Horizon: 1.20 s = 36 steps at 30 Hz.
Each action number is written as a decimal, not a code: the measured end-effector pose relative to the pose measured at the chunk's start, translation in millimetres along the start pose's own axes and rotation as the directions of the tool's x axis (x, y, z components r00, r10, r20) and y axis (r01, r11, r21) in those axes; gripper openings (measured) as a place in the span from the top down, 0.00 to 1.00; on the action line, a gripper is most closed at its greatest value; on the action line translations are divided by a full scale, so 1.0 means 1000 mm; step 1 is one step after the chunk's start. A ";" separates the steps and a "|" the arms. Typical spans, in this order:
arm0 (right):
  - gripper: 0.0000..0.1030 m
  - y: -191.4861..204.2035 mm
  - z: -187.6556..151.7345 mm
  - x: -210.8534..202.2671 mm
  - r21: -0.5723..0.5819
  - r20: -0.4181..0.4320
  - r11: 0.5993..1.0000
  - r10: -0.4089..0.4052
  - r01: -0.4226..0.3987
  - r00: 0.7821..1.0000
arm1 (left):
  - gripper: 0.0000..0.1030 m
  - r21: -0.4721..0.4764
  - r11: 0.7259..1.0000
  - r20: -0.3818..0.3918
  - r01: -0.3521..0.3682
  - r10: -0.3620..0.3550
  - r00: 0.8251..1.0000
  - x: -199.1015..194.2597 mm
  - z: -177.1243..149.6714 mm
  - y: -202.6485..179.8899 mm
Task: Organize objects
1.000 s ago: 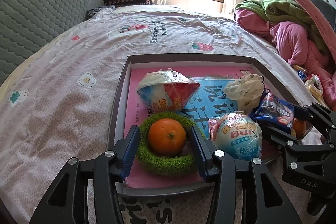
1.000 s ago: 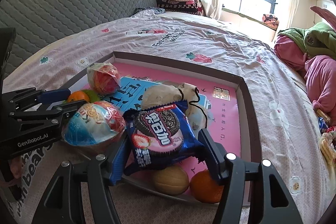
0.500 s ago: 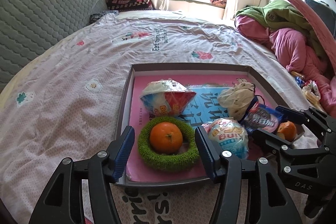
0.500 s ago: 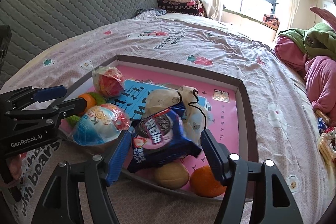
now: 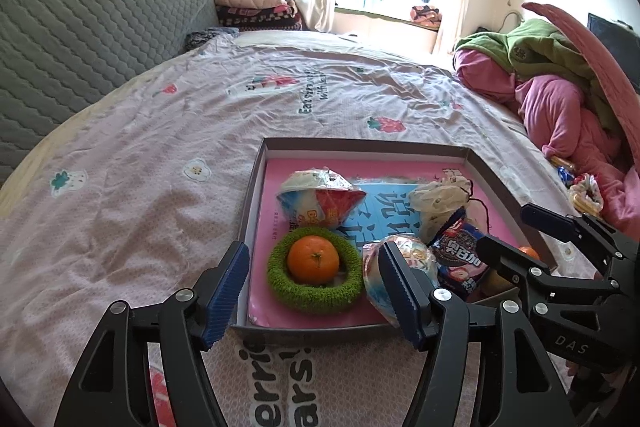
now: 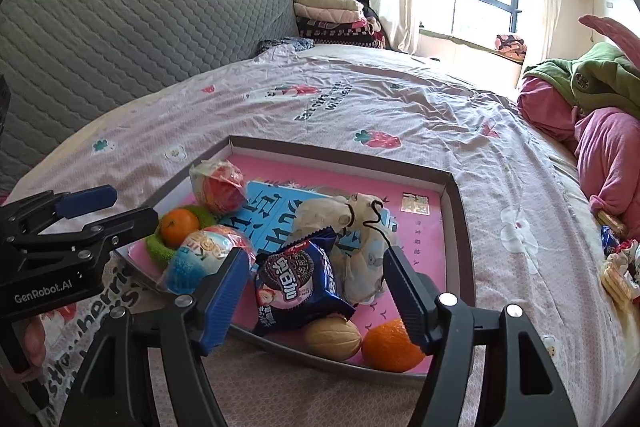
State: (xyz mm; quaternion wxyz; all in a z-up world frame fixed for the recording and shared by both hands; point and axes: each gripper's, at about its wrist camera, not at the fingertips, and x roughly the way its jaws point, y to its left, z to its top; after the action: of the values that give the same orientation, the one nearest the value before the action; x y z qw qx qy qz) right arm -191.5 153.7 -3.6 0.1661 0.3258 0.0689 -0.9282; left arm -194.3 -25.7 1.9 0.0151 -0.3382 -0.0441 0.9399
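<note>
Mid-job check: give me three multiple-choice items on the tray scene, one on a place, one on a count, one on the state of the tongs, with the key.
1. Where does the tangerine near the left tongs lie?
A. inside the green ring
B. on the bedsheet
C. on the cookie packet

2. How many orange fruits show in the tray, right wrist view?
A. one
B. two
C. four

3. How do the right tongs stand?
A. shut on the packet
B. open, holding nothing
C. shut on the ring

Key: 1 A, the ring circles it. 2 B, one in the ring, another at the near edge. 3 B, both pads stand clear of the packet.
</note>
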 end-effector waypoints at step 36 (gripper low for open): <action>0.23 0.010 -0.041 -0.083 0.107 0.070 0.993 -0.057 0.049 0.996 | 0.23 0.067 0.995 0.059 -0.071 0.067 0.996 -0.086 -0.025 -0.037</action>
State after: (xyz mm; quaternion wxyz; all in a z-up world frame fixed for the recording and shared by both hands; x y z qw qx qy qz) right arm -102.8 175.9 16.5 0.1264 0.2980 0.0227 -0.9459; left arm -112.1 8.4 40.4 -0.0070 -0.3122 -0.0003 0.9500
